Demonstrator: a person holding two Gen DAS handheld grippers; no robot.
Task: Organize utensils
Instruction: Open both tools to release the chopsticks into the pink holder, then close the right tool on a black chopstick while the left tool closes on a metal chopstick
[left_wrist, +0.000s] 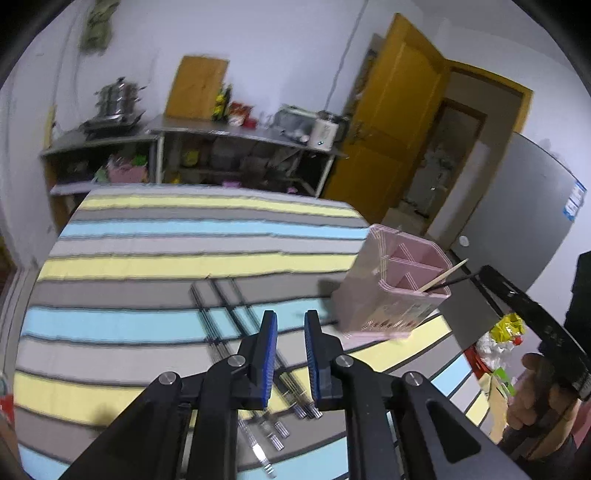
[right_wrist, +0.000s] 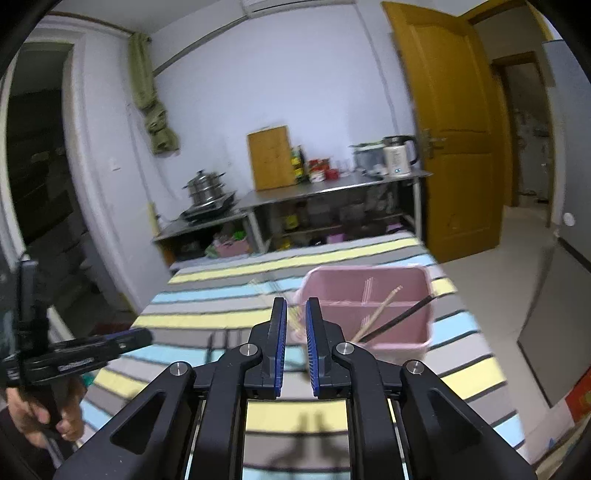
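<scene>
A pink utensil holder (left_wrist: 395, 288) with compartments stands on the striped cloth at the right. It holds a wooden chopstick (left_wrist: 445, 275) and a black chopstick (left_wrist: 456, 282). Several metal chopsticks (left_wrist: 229, 325) lie on the cloth under my left gripper (left_wrist: 290, 325), which is open and empty just above them. In the right wrist view the holder (right_wrist: 369, 306) sits just beyond my right gripper (right_wrist: 295, 310), which is open and empty. The wooden chopstick (right_wrist: 376, 314) and black chopstick (right_wrist: 399, 317) lean inside it.
The table has a striped cloth (left_wrist: 166, 258) in yellow, blue and grey. Steel shelving (right_wrist: 332, 188) with pots, jars and a kettle stands behind it. A yellow door (right_wrist: 454, 129) is open at the right. The left gripper's body (right_wrist: 74, 354) shows at the left edge.
</scene>
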